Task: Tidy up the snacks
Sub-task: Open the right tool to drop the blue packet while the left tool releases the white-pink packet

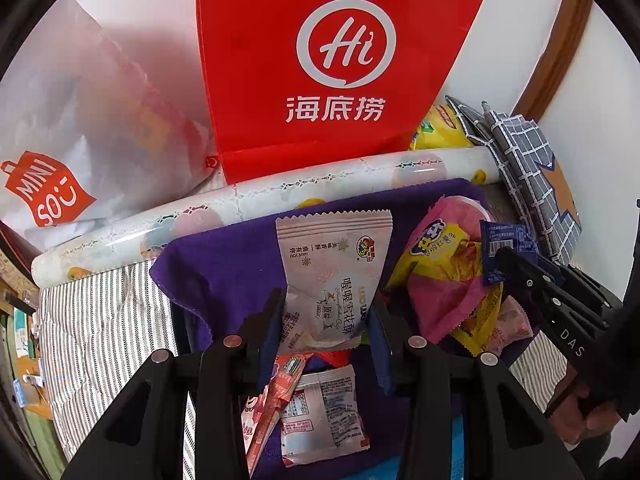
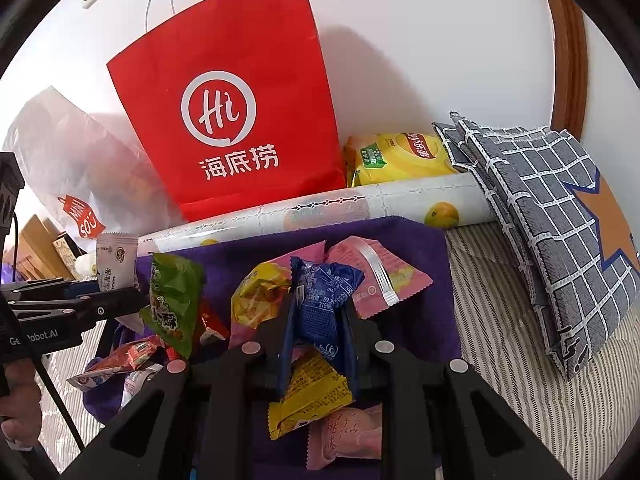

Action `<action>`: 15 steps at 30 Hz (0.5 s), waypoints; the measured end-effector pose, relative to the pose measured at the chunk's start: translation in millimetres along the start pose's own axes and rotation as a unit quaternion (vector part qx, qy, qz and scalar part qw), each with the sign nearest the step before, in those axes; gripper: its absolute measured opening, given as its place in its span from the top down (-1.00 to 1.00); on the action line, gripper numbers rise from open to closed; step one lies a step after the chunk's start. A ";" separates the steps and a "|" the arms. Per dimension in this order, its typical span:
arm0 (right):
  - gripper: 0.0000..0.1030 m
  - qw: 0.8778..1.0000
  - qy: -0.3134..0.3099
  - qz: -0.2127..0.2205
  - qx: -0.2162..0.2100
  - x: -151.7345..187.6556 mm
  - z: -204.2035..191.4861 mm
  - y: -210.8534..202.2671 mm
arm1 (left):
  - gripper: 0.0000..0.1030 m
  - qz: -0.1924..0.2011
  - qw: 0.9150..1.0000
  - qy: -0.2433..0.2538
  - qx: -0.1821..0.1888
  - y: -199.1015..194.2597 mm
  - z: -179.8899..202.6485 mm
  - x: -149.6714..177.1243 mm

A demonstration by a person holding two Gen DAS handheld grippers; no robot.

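My left gripper [image 1: 326, 302] is shut on a white and pink snack packet [image 1: 332, 264], which stands upright above the purple cloth [image 1: 224, 256]. My right gripper [image 2: 320, 304] is shut on a crumpled blue packet [image 2: 326, 292] over the same cloth [image 2: 416, 252]. Each gripper shows in the other's view: the right one [image 1: 504, 256] pinches the blue packet [image 1: 506, 240] at the right, and the left one [image 2: 134, 300] holds the white packet [image 2: 114, 260] at the left. Loose snacks lie on the cloth: a green packet [image 2: 172, 296], a yellow one [image 2: 308, 396], pink ones [image 2: 380, 276].
A red paper bag [image 1: 340, 60] and a white plastic shopping bag [image 1: 60, 140] lean on the wall behind. A roll of patterned film [image 1: 280, 196] lies along the cloth's far edge. A yellow chips bag [image 2: 400, 156] and a grey checked bag [image 2: 560, 220] sit at the right on striped bedding [image 2: 500, 320].
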State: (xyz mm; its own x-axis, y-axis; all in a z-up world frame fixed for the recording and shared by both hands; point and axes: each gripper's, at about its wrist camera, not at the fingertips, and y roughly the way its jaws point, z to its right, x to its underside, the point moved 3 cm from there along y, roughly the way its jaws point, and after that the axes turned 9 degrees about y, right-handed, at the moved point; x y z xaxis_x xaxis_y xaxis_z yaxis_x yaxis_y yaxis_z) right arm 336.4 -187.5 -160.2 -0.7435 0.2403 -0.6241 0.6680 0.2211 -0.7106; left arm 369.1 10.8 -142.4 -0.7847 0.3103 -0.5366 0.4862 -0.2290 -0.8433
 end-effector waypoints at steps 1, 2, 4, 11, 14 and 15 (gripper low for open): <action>0.61 1.000 -0.001 0.000 0.000 0.1 -0.4 -0.1 | 0.22 0.000 1.000 0.000 0.000 -0.2 0.0 -0.1; 0.60 1.000 -0.003 0.000 0.001 0.2 -0.9 0.0 | 0.22 -0.001 1.000 0.000 0.000 0.1 0.4 -0.3; 0.60 1.000 -0.005 0.000 0.003 0.7 -1.7 0.4 | 0.22 -0.002 1.000 0.000 0.000 0.2 0.5 -0.1; 0.60 1.000 -0.016 -0.002 0.007 1.7 -4.7 1.3 | 0.22 -0.008 1.000 0.002 0.001 0.9 2.4 0.5; 0.60 1.000 -0.017 -0.001 0.008 1.4 -4.7 0.7 | 0.22 -0.008 1.000 0.002 0.001 -0.1 2.6 0.9; 0.60 1.000 -0.017 -0.001 0.008 1.3 -4.8 0.6 | 0.22 -0.008 1.000 0.002 0.001 -0.1 2.8 0.9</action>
State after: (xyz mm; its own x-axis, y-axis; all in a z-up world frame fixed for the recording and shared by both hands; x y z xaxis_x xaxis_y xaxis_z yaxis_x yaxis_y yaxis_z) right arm 336.0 -182.4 -159.8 -0.7461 0.2081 -0.6325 0.6656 0.2057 -0.7174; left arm 367.3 8.6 -142.7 -0.7913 0.3178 -0.5224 0.4723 -0.2251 -0.8522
